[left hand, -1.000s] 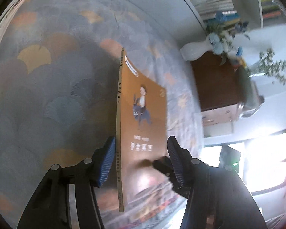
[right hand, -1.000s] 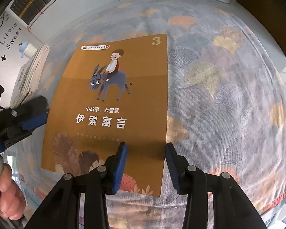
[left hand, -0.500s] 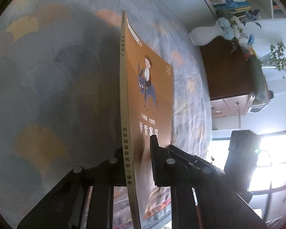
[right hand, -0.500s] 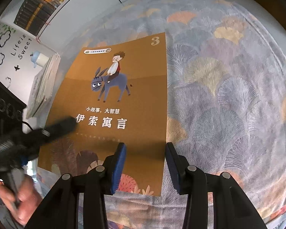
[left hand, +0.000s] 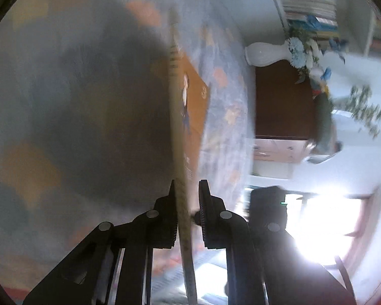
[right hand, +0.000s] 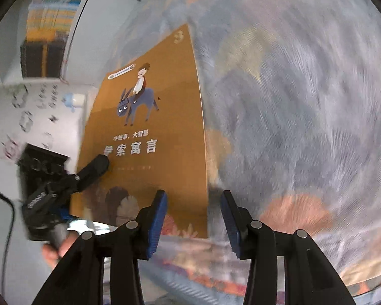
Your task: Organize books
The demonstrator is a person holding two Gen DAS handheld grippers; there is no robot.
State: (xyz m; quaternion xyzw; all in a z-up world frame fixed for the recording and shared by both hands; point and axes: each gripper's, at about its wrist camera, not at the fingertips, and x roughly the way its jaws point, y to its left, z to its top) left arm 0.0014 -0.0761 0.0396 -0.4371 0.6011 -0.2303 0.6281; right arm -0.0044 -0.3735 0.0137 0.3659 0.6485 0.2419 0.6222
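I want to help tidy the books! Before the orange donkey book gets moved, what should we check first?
1. Left gripper shut on the orange book, near its spine: ok.
2. Right gripper off the book: ok, its jaws are opening, and the book's lower right corner shows between them with neither pad pressing on it.
3. Book lifted off the patterned cloth: cannot tell, the pictures are blurred.
4. Grip deep enough to carry it: cannot tell, only a narrow strip by the spine sits between the pads.
5. Bookshelf in view for putting it away: ok; free slot there: cannot tell.
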